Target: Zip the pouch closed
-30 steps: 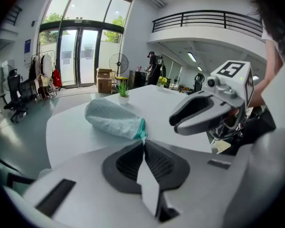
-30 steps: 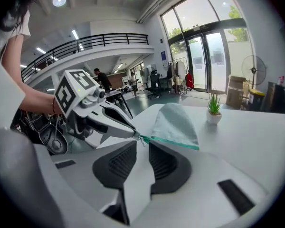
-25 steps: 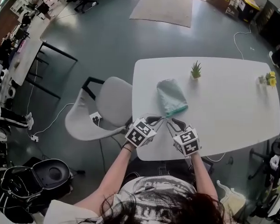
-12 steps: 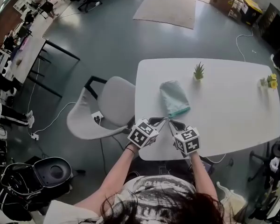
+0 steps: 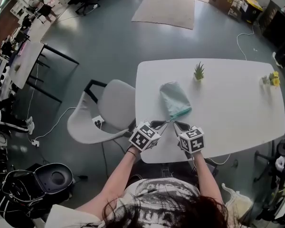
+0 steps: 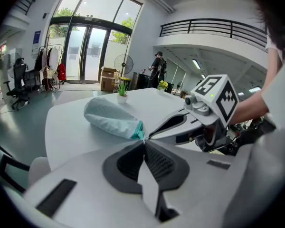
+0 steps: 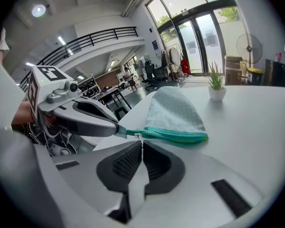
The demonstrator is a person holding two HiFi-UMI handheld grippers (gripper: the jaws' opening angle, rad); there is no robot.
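Note:
A pale mint pouch (image 5: pixel 175 98) lies on the white table (image 5: pixel 237 108), its teal zipper (image 7: pixel 173 136) along the near edge. My left gripper (image 6: pixel 143 140) is shut on the teal corner of the pouch (image 6: pixel 109 118) at the zipper's left end. The right gripper view shows that same grip from the side, with the left gripper (image 7: pixel 118 129) pinching the tape end. Just beside it, my right gripper (image 7: pixel 141 139) is shut on the small metal zipper pull. In the head view both grippers meet at the pouch's near left corner, left gripper (image 5: pixel 167 122) and right gripper (image 5: pixel 174 124).
A small potted plant (image 5: pixel 198 71) stands behind the pouch, and yellow flowers (image 5: pixel 274 79) sit at the table's far right. A grey chair (image 5: pixel 109 108) stands against the table's left edge. On the floor at lower left is a black bin (image 5: pixel 52 177).
Both grippers stay at the pouch's near corner. The right gripper's cube has rolled slightly. The pouch has not moved.

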